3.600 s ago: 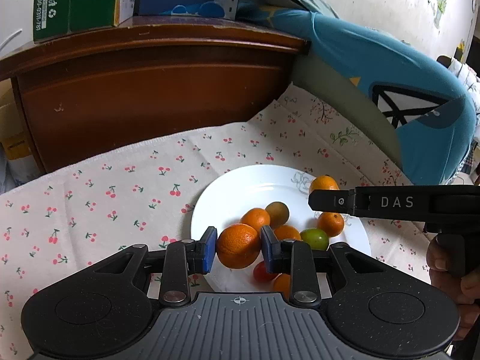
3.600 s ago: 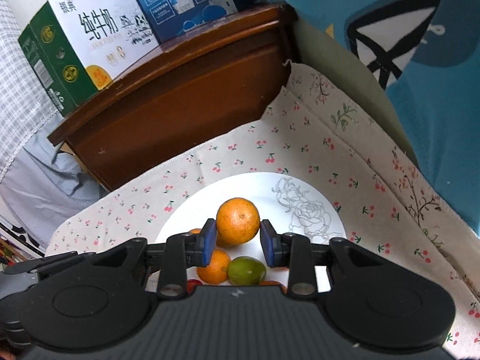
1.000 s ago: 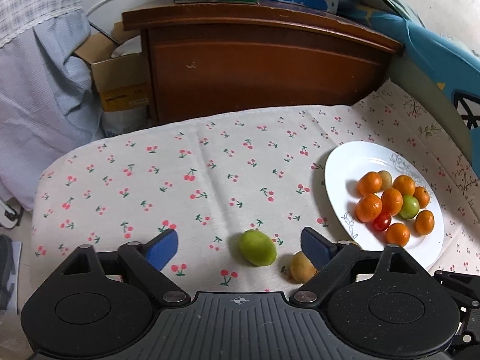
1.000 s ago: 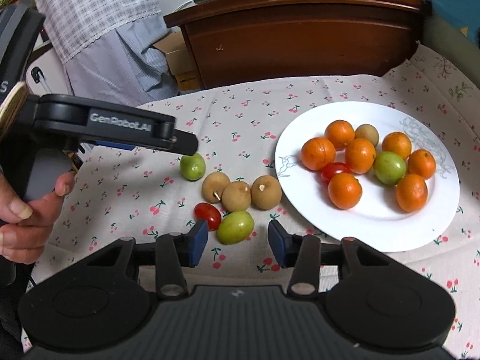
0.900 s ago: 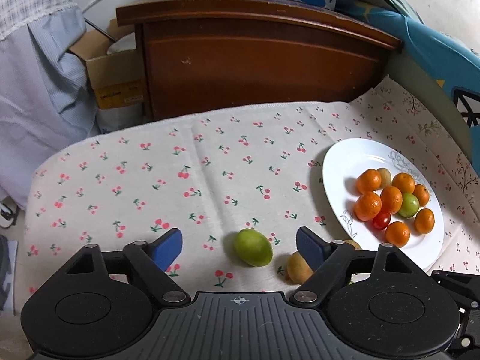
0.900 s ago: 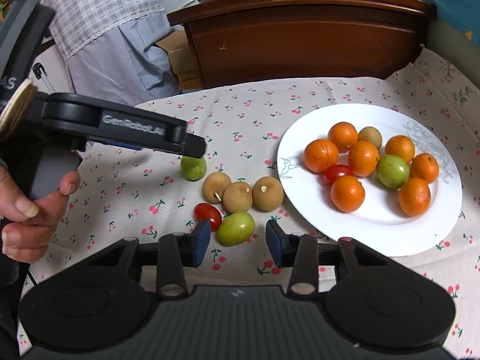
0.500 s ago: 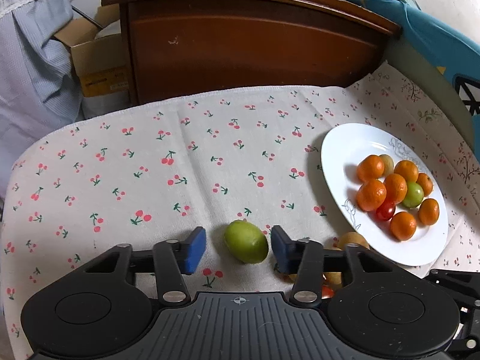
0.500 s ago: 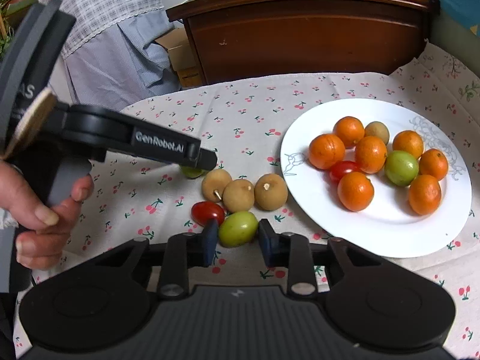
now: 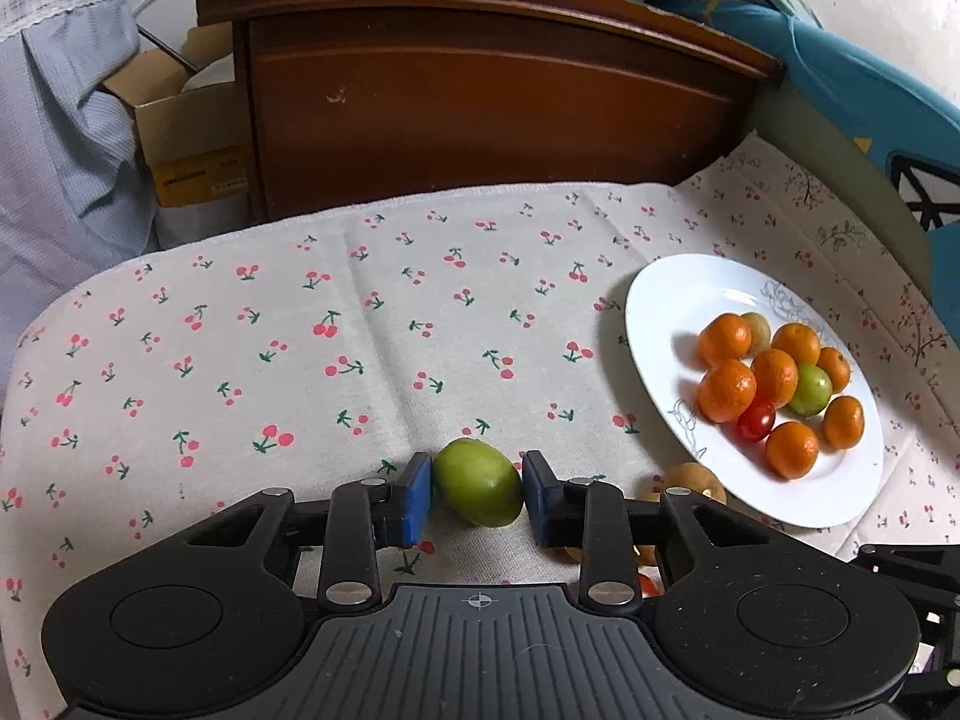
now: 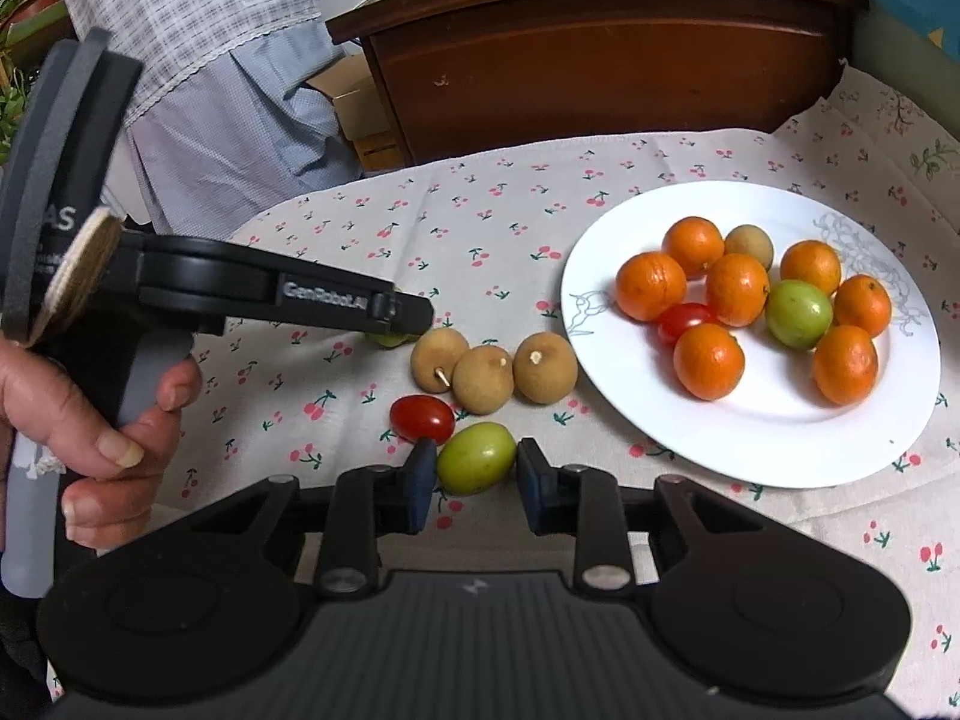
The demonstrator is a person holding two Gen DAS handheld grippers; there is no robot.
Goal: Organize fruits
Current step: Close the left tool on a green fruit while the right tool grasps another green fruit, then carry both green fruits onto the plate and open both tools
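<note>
A white plate [image 9: 672, 300] [image 10: 780, 450] on the cherry-print cloth holds several oranges, a green fruit [image 10: 798, 305], a cherry tomato and a brown longan. My left gripper [image 9: 477, 489] is closed around a green fruit [image 9: 478, 489] lying on the cloth, its pads touching both sides. My right gripper [image 10: 474, 468] is closed around another green fruit [image 10: 476, 457] on the cloth. Beside it lie a cherry tomato [image 10: 422, 418] and three brown longans [image 10: 483, 378]. The left gripper [image 10: 384, 306] shows in the right wrist view, hiding most of its fruit.
A dark wooden cabinet [image 9: 480, 102] stands behind the cloth, with boxes on top. A cardboard box [image 9: 186, 138] and hanging cloth are at the left. A blue cushion [image 9: 870, 120] lies at the right.
Both grippers moved down and forward to the green fruits on the cloth. Their jaws narrowed from wide open until the pads reached each fruit.
</note>
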